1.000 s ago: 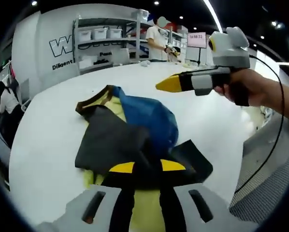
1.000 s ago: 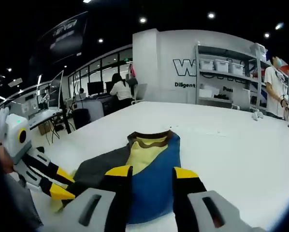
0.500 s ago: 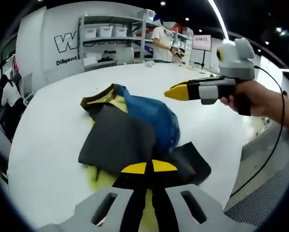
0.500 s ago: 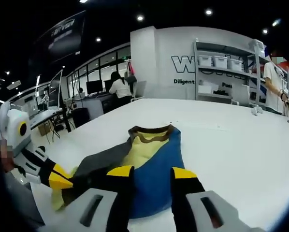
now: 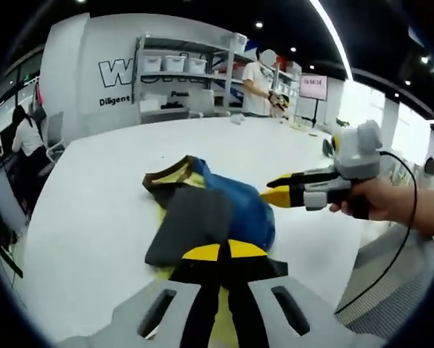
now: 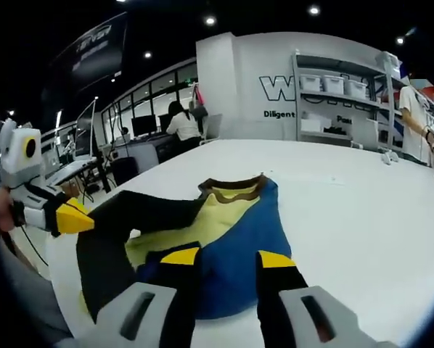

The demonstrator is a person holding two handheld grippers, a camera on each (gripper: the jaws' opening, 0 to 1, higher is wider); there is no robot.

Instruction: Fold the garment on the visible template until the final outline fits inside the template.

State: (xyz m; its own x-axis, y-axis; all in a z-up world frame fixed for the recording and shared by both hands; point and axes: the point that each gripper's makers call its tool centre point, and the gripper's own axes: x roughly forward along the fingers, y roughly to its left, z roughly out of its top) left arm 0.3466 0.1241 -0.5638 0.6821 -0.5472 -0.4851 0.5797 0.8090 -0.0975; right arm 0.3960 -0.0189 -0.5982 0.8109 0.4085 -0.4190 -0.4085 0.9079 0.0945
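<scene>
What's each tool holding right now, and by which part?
Left tool is shut on the garment, gripping its dark near edge. Right tool is open over the blue part, holding nothing.
</scene>
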